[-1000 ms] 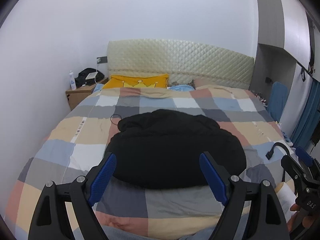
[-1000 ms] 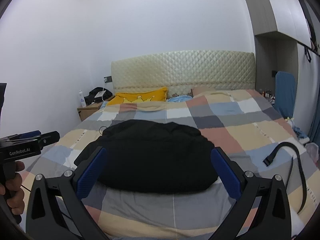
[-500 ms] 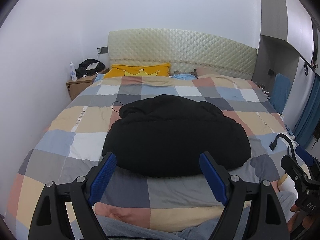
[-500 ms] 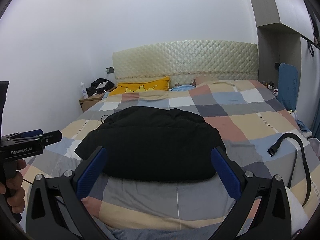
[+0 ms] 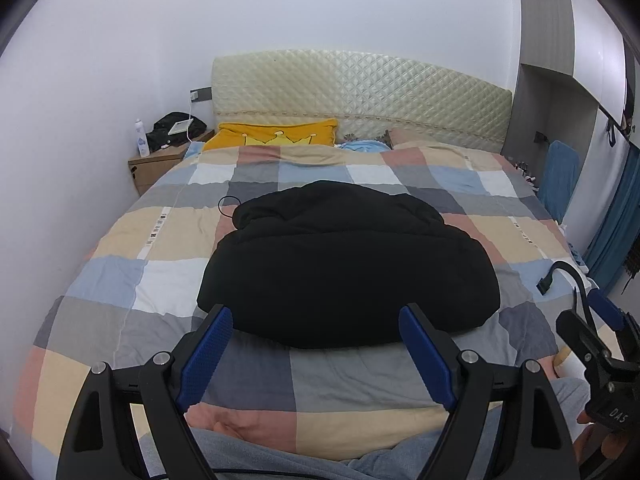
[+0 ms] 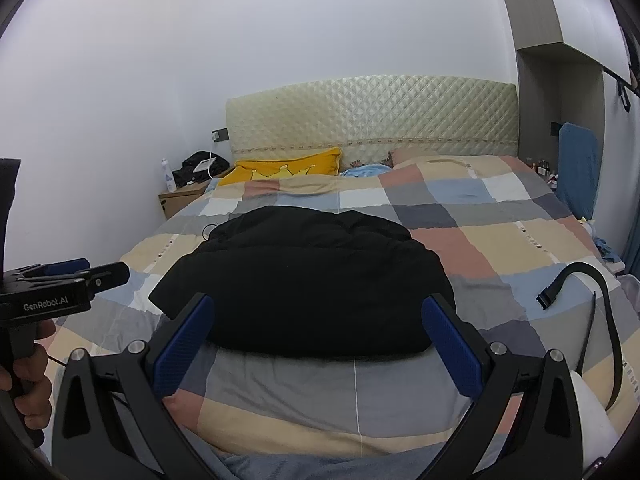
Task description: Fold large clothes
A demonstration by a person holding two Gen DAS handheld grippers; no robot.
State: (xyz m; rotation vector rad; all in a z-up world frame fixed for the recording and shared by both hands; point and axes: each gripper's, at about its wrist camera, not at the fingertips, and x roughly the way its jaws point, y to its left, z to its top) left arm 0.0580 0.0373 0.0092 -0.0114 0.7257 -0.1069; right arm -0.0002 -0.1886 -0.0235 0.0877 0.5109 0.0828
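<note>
Black and puffy, the folded garment lies in a rounded heap in the middle of the checked bedcover, its near edge just past my fingertips. I hold my left gripper above the cover with its jaws spread wide and empty; my right gripper hangs the same way, jaws apart, nothing between them. Off to the right a black strap curls on the cover. Behind, a yellow pillow leans against the quilted headboard.
</note>
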